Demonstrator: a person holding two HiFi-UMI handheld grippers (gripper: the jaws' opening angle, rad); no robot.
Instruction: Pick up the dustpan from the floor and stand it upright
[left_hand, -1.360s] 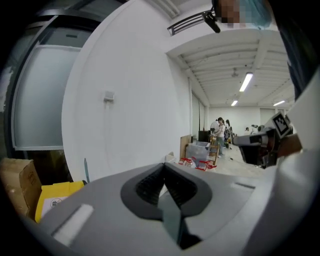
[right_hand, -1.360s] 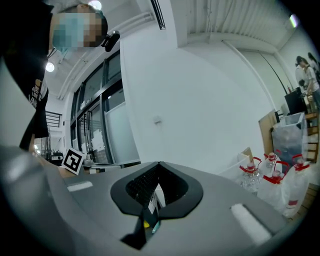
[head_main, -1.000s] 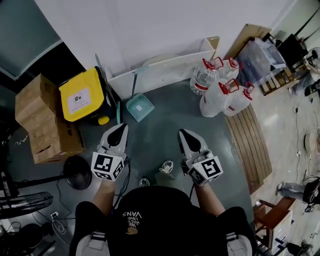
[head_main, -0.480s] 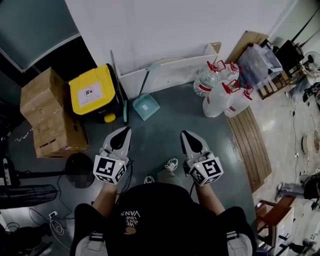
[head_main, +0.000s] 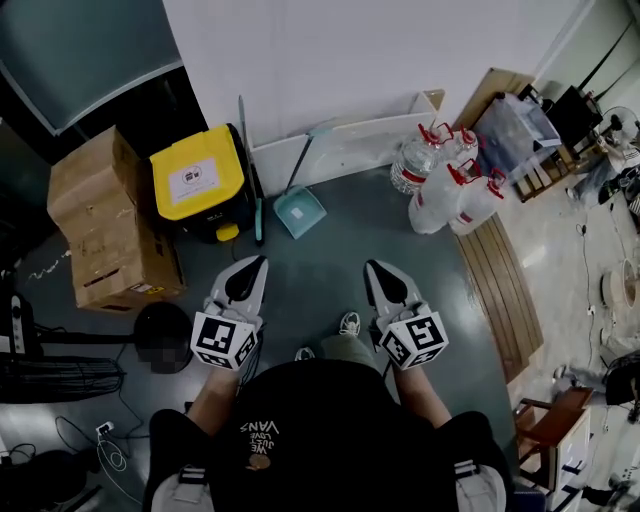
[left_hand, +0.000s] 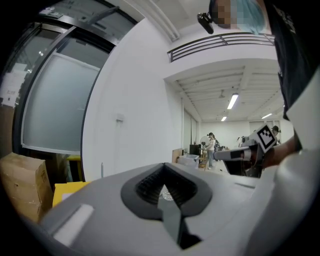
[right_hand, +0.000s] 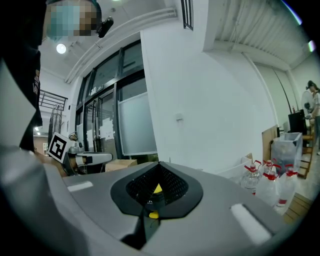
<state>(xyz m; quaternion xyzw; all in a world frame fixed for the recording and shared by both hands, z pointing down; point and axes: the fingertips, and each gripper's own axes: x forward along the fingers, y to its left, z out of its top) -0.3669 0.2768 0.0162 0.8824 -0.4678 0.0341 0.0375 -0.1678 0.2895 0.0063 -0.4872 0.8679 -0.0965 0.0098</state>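
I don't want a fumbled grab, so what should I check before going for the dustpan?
1. Dustpan in sight: ok, on the floor by the white wall.
2. Left gripper empty: ok, shut on nothing.
3. Right gripper empty: ok, shut on nothing.
4. Jaws opened for the grab: not ok.
5. Floor between grippers and dustpan free: ok.
6. Handle leaning or flat: cannot tell.

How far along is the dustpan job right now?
Done: nothing yet. The teal dustpan rests on the floor against the white ledge, untouched. In hand: nothing; the left gripper and right gripper are both shut, empty, and short of it. Left: reach it, grasp it, stand it upright.
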